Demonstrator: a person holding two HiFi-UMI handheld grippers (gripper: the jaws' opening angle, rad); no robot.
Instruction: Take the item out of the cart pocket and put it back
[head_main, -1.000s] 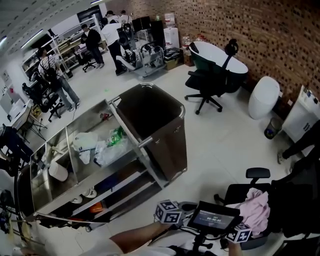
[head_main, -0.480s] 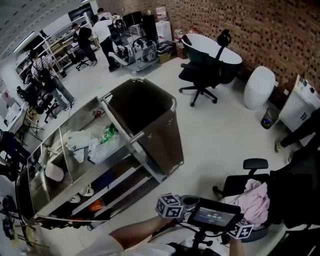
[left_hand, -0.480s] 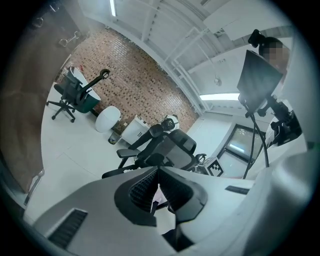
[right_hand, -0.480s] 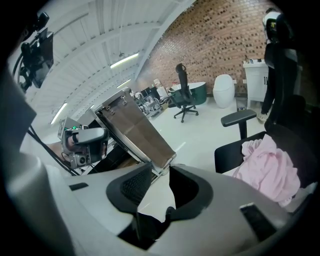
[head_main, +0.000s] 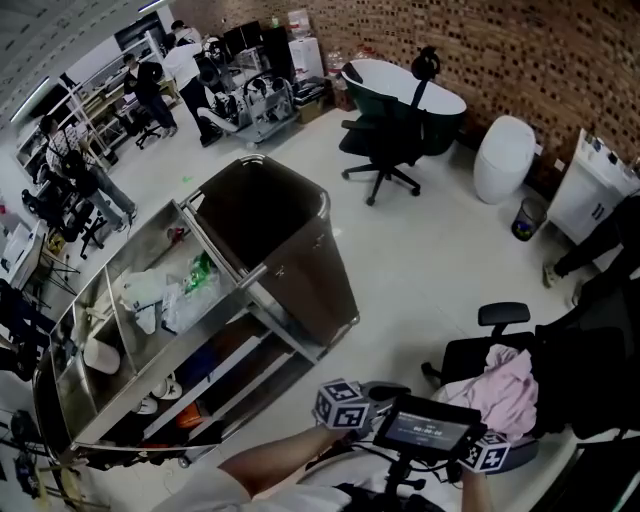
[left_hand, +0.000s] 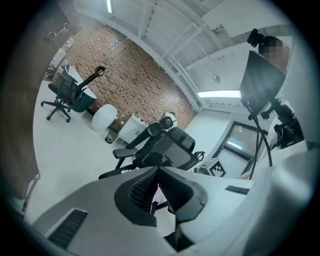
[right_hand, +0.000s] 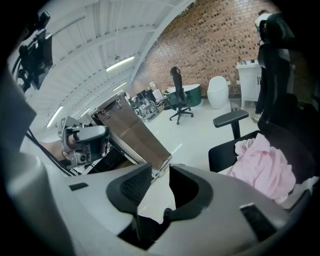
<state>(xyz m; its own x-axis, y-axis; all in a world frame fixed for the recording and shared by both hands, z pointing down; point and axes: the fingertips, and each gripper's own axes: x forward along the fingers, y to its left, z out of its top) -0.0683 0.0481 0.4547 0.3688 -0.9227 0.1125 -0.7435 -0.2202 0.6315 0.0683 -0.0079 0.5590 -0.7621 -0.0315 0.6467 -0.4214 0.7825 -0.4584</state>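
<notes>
The steel cart (head_main: 250, 278) stands left of centre in the head view, with a brown bag (head_main: 265, 215) at its near end. Its open pockets hold clear plastic bags (head_main: 185, 300), a white item (head_main: 140, 288) and something green (head_main: 200, 270). Both grippers hang at the bottom edge, well short of the cart; only their marker cubes show, left (head_main: 340, 405) and right (head_main: 490, 452). My left gripper (left_hand: 158, 172) is shut with nothing in it and points at a black chair. My right gripper (right_hand: 160, 172) is slightly open and empty, facing the cart (right_hand: 132, 132).
A black chair with a pink cloth (head_main: 510, 385) stands right of the grippers. A small screen (head_main: 425, 430) sits between the cubes. Farther off are an office chair (head_main: 385, 140), a dark tub (head_main: 400, 90), a white toilet (head_main: 503, 155) and people (head_main: 150, 85) at the back.
In the head view the cart and the room have slid left and a little up. Both marker cubes stay at the bottom edge, and neither gripper holds anything.
</notes>
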